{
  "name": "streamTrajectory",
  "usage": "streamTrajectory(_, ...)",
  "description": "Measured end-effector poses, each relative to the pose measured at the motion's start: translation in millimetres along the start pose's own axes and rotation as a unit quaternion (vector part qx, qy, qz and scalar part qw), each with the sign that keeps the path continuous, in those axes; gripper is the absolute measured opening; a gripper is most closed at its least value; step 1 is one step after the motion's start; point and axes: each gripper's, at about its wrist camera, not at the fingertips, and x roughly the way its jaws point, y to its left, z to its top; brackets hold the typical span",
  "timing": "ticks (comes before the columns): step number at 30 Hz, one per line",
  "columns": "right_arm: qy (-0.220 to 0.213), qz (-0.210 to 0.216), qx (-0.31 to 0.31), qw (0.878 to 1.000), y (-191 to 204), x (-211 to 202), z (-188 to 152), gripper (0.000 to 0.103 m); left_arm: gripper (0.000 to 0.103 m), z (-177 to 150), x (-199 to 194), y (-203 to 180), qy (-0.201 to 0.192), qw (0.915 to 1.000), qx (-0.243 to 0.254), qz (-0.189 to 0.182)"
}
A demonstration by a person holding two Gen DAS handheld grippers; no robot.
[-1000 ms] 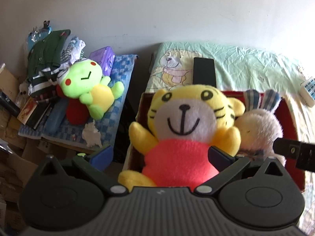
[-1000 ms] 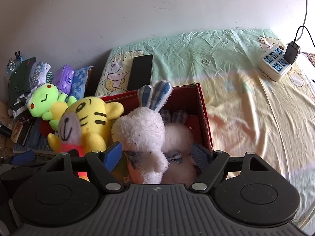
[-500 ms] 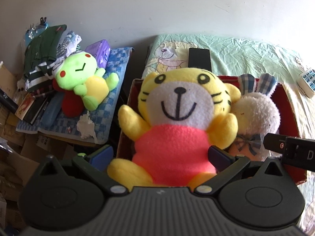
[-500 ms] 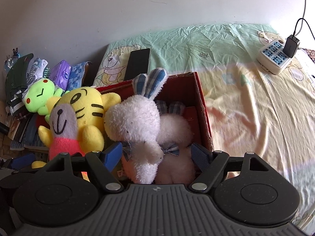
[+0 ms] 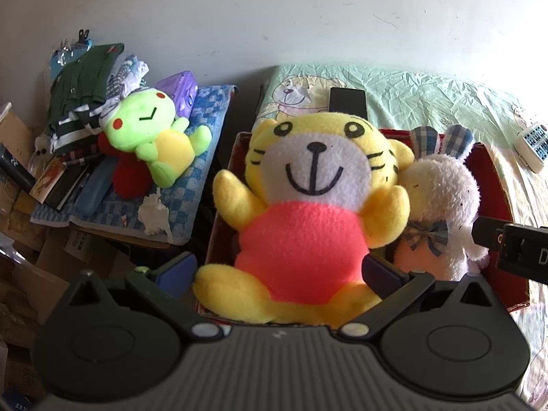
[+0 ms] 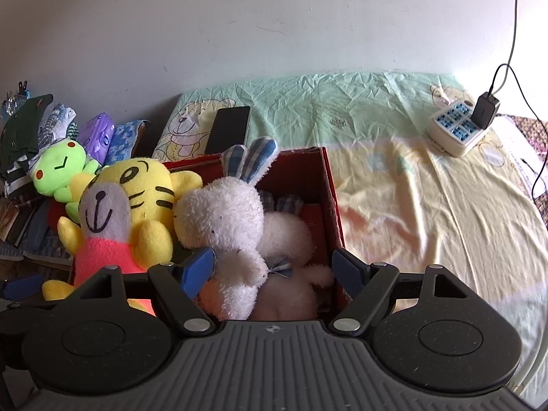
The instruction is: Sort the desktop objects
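The yellow tiger plush (image 5: 308,205) has been brought lower and nearer the left gripper (image 5: 279,272) over the past second, so that it now sits upright at the left end of the red box (image 6: 327,185), its feet over the near rim. That is judged to mean its placing is nearly done. The left jaws are seen wide apart, the tiger's pink body between them; whether the pads press on it cannot be told. The tiger is soft fleece, round-headed, with drawn black stripes. Against its right side in the box leans a white rabbit plush (image 6: 222,226), shaggy, with plaid ears and bow, and a second white rabbit (image 6: 287,236) lies behind it. The right gripper (image 6: 274,267) is held wide open astride the rabbits, nothing gripped. Left of the box a green frog plush (image 5: 154,137) rests on a checked blue cloth (image 5: 205,120). Beyond the box a black phone (image 6: 229,128) lies on the creased sheet (image 6: 428,205).
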Motion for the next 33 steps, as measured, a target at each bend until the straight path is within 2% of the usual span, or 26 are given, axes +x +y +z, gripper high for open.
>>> streamTrajectory(11,0.001,-0.003,-0.015,1.000,8,2,-6,0.080,0.102,-3,2,5,0.005,0.9999,-0.010,-0.007)
streamTrajectory(33,0.007,-0.012,0.005,1.000,-2,6,-10,0.080,0.102,-7,1,-1,-0.004,1.0000,-0.002,0.003)
